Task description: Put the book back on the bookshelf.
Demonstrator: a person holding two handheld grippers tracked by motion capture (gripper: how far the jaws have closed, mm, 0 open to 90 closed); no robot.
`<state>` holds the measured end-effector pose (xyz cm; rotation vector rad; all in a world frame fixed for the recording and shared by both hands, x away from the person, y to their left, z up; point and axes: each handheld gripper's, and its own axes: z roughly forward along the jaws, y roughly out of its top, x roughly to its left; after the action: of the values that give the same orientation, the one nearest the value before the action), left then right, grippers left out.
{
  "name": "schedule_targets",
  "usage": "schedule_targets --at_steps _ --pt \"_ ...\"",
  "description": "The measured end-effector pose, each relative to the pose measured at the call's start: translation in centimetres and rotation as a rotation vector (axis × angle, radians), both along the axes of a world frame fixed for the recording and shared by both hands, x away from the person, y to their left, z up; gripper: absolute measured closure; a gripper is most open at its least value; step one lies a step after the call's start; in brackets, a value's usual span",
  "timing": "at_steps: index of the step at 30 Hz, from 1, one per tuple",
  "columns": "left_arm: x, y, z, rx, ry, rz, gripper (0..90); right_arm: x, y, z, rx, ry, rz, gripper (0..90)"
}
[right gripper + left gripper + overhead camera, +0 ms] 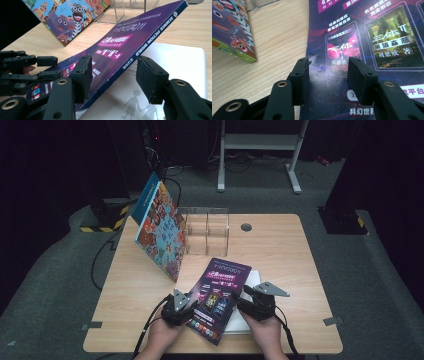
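A purple magazine (220, 295) lies at the table's front middle, partly on top of a white book (254, 278). In the right gripper view the magazine (120, 47) is tilted, its spine edge raised above the white book (180, 67). My right gripper (239, 297) is open, and that spine edge runs between its jaws (112, 72). My left gripper (192, 300) is open at the magazine's left edge. Its jaws (329, 72) stand over the cover (362, 37), with nothing clamped.
A colourful picture book (161, 227) leans against a clear acrylic holder (207, 230) at the back left of the wooden table (280, 250). A grommet hole (246, 227) sits behind the holder. A white metal frame (260, 142) stands on the floor beyond.
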<state>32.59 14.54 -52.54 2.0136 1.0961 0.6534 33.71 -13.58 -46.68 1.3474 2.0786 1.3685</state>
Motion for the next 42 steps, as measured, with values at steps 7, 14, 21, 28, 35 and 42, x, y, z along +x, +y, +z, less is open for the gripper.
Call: schedule_targets --at_steps 7,14,21,28,35,42 --pt "0.1 0.0 0.0 -0.009 0.006 -0.001 54.9 0.4 0.7 -0.3 -0.007 -0.001 -0.009 49.8" --pt "0.2 -0.1 0.0 -0.015 0.010 0.003 55.2 0.6 0.6 -0.2 0.001 -0.016 -0.040 61.4" --pt "0.4 0.0 0.0 -0.039 0.028 0.023 55.4 0.3 0.4 -0.1 0.032 -0.018 -0.004 60.7" --pt "0.4 -0.3 0.0 -0.051 0.035 0.038 57.3 -0.4 0.7 -0.3 0.051 -0.033 0.004 65.7" --pt "0.4 -0.2 0.0 -0.051 0.034 0.036 57.3 -0.5 0.8 -0.4 0.057 -0.029 0.005 65.8" --pt "0.4 -0.2 0.0 -0.052 0.033 0.035 57.4 -0.3 1.2 -0.9 0.046 0.005 0.009 63.6"
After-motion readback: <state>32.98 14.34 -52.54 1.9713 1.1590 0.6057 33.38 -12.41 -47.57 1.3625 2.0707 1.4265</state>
